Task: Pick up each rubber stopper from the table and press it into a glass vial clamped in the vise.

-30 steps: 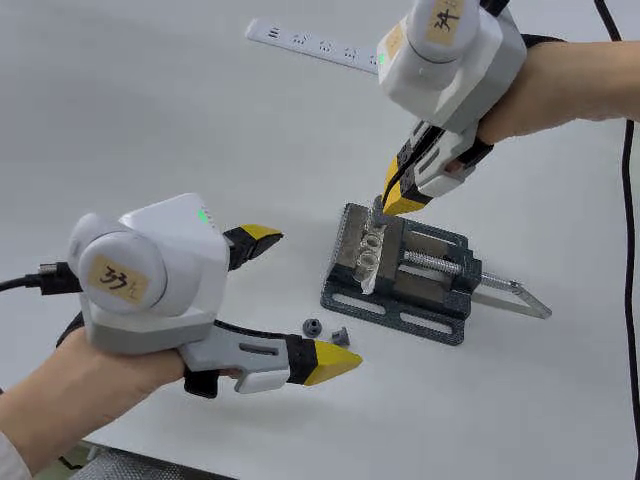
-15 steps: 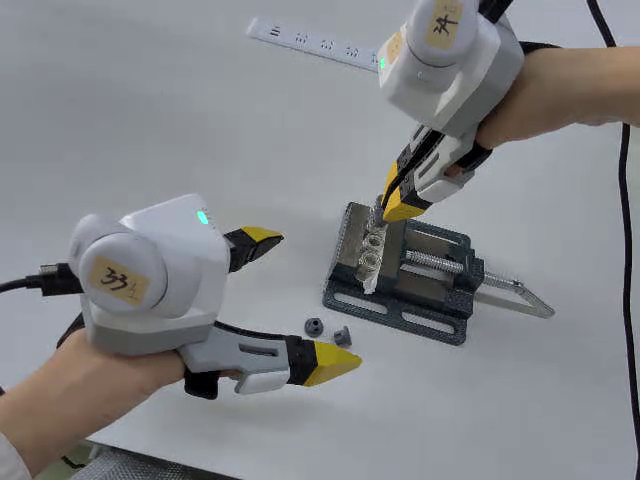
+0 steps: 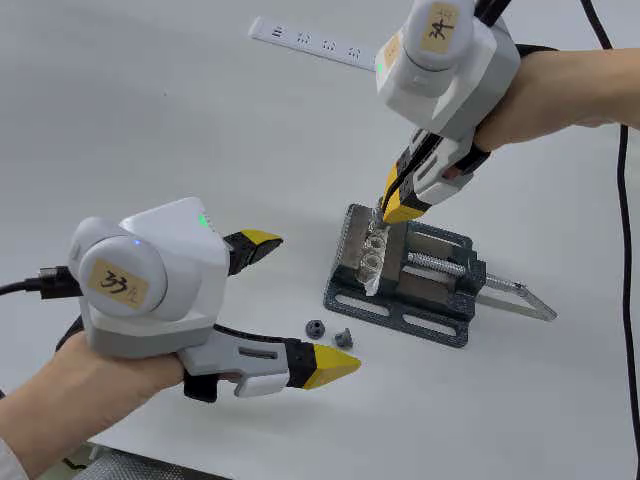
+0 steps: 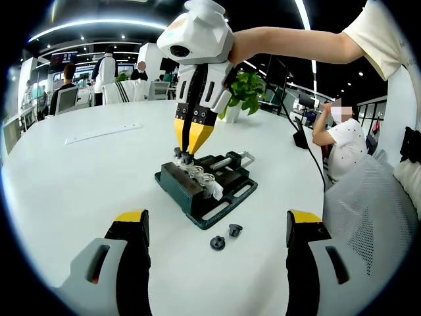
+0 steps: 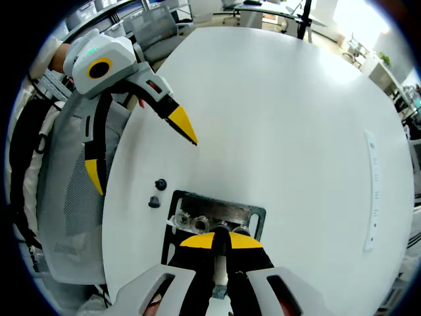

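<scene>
Right gripper [image 3: 390,215] jaws clenched, tips at the clear glass vials [image 3: 372,255] in the dark metal vise [image 3: 440,300]. Left gripper [image 3: 305,300] spread wide, hovering; two small grey rubber stoppers [image 3: 314,327] loose on the white table [image 3: 150,120] beside the vise.

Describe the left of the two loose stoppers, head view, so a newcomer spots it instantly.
Find the dark green metal vise on the white table. Two small grey rubber stoppers lie just off its near edge; take the left one. It shows a round face with a dark centre, while its neighbour lies tipped, stem showing.
</scene>
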A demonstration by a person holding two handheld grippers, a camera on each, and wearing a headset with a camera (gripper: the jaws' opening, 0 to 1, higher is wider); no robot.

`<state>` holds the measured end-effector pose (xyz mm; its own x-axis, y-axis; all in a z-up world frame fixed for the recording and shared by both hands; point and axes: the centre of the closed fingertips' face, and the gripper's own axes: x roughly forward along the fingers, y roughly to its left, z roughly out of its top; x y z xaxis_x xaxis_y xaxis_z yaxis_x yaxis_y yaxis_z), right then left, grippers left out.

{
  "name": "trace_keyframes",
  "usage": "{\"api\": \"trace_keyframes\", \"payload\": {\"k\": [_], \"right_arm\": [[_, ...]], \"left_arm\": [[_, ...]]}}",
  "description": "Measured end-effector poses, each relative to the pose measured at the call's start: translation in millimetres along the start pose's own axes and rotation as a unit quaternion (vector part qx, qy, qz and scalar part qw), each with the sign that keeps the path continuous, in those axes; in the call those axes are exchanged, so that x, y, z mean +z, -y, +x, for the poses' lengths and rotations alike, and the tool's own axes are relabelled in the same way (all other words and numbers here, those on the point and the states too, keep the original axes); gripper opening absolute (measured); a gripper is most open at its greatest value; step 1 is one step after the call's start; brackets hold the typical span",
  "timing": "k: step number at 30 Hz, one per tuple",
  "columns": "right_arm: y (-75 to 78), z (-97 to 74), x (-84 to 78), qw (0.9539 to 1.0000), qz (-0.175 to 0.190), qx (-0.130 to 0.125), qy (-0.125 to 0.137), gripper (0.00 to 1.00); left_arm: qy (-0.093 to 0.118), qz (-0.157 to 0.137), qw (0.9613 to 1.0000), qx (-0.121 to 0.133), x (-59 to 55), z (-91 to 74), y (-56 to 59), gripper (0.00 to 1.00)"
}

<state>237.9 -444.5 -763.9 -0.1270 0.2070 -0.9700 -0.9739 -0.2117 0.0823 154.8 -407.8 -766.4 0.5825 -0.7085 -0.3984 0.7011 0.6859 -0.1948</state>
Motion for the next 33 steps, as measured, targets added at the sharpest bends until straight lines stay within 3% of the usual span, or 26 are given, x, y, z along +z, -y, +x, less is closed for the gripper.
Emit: {"api": "trace_keyframes", "payload": {"k": [14,26,33], "right_arm": [[-0.1,1.5,0.7,0.9999,0.007,-0.002,-0.012,0.0],[1.4,3.2,0.1,0.9988,-0.009,-0.009,-0.047,0.0],[-0.7,2.9,-1.0,0.9991,-0.002,-0.006,-0.042,0.0]], "left_arm": [[-0.001,-0.002,1.0,-0.001,0.0,2.3,-0.5,0.84],[-0.002,-0.005,1.0,-0.004,0.0,6.1,-0.2,0.84],[-0.001,-0.008,1.0,-0.001,-1.3,6.8,-0.5,0.84]]}}
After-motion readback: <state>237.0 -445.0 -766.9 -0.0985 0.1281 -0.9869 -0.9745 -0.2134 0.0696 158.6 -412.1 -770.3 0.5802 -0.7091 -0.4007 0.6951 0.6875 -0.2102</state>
